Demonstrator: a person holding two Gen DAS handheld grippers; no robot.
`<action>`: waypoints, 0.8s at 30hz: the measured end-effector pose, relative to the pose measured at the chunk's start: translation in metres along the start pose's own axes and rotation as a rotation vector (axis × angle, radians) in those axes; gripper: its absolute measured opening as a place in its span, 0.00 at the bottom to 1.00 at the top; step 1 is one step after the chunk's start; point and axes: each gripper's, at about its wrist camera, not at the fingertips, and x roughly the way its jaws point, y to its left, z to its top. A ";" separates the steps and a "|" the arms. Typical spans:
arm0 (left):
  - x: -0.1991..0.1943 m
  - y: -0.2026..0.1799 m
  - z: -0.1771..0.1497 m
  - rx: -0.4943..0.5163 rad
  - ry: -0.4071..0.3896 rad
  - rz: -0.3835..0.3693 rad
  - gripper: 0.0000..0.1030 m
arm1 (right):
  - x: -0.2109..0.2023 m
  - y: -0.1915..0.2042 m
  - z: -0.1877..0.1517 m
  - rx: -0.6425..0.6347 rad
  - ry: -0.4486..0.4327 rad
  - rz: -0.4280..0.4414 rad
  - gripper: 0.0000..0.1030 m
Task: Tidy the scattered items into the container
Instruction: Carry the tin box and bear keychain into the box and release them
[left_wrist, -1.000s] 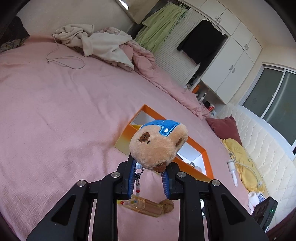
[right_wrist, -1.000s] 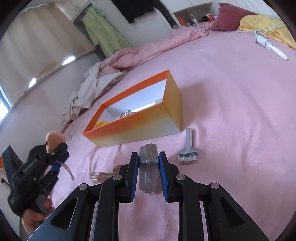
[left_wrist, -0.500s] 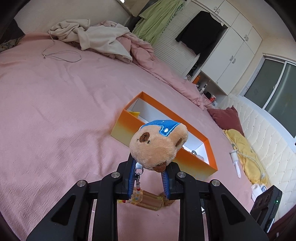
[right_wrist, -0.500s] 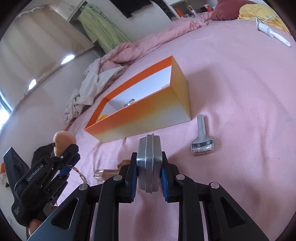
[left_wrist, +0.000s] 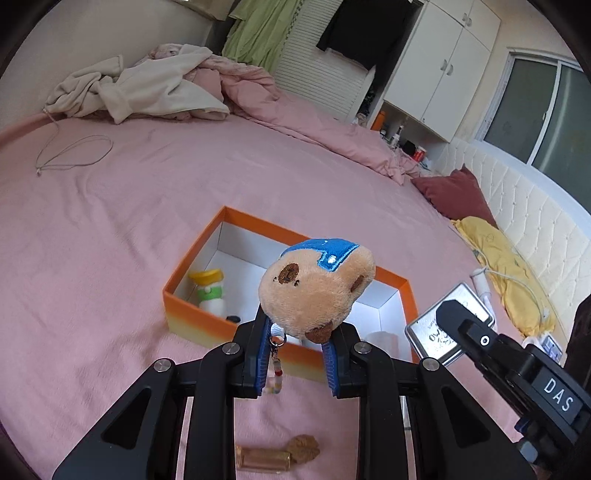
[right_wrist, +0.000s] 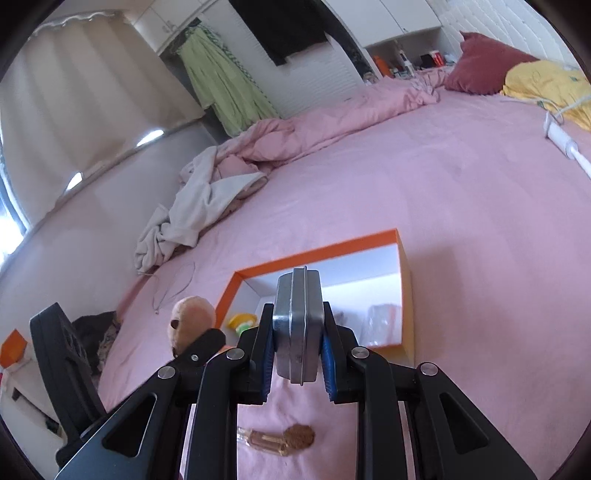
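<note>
The orange box (left_wrist: 192, 306) sits on the pink bed (left_wrist: 110, 221) with a small bottle (left_wrist: 210, 291) already inside. A plush toy (left_wrist: 317, 288) is clamped in the left gripper (left_wrist: 297, 354) and a metal tin (right_wrist: 297, 325) in the right gripper (right_wrist: 297, 360), both held over the box's 6 o'clock side. A little glass bottle (left_wrist: 264, 458) is left on the bed.

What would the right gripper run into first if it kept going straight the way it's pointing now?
Probably the orange box. The right gripper, shut on the metal tin, aims down across the near rim into the open inside, so the tin would likely meet the box's white floor or contents first; depth is unclear.
</note>
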 end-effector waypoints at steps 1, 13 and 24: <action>0.006 -0.003 0.006 0.023 0.017 0.026 0.25 | 0.005 0.005 0.005 -0.014 0.002 -0.005 0.21; 0.065 0.014 0.007 0.076 0.216 0.139 0.25 | 0.071 0.021 -0.008 -0.133 0.123 -0.145 0.21; 0.060 0.004 0.003 0.105 0.217 0.159 0.34 | 0.081 0.014 -0.011 -0.102 0.181 -0.194 0.24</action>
